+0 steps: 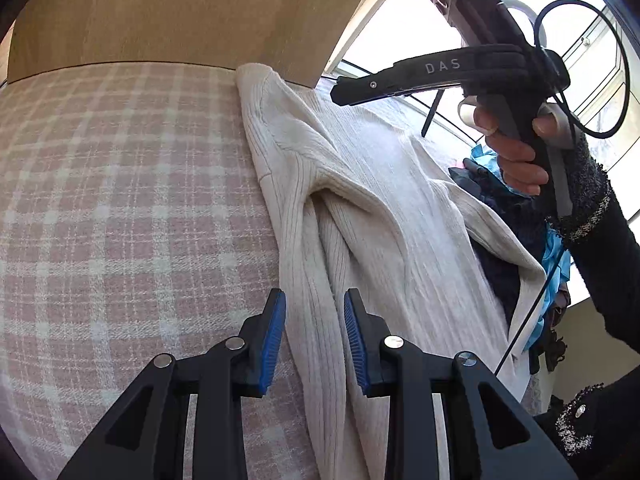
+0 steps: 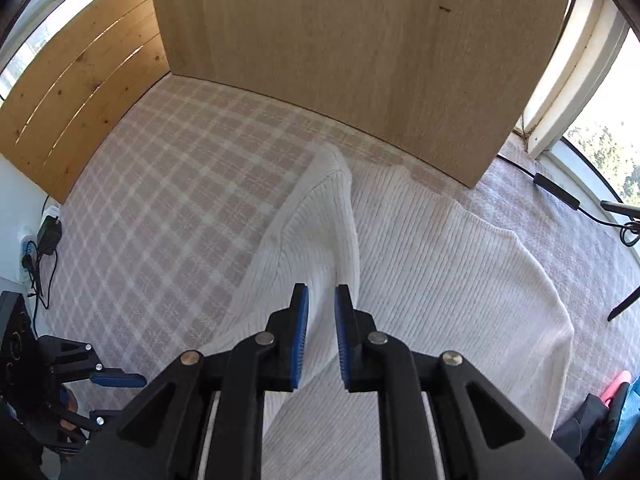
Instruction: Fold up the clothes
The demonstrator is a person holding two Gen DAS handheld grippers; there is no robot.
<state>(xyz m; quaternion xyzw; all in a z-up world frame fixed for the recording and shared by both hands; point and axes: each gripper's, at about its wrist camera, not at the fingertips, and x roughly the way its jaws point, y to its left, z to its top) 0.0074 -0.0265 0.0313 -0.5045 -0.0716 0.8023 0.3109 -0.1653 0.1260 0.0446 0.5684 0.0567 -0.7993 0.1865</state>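
A cream ribbed sweater (image 1: pixel 380 200) lies spread on the pink checked cover (image 1: pixel 120 200), with one sleeve folded in over the body. My left gripper (image 1: pixel 315 332) hovers over the sweater's left edge, blue pads apart, with no cloth pinched. In the right wrist view the sweater (image 2: pixel 440 280) fills the middle, and my right gripper (image 2: pixel 322 328) stands above the folded sleeve with a narrow gap and nothing in it. From the left wrist view the right gripper (image 1: pixel 338 90) is held in a hand, well above the sweater, with nothing hanging from it. The left gripper (image 2: pixel 112 400) shows at lower left, fingers apart.
A wooden panel (image 2: pixel 360 60) stands upright at the cover's far edge. A pile of dark and blue clothes (image 1: pixel 512 216) lies to the right of the sweater. A charger and cables (image 2: pixel 48 236) sit at the left, a black cable (image 2: pixel 556 192) at the right by the window.
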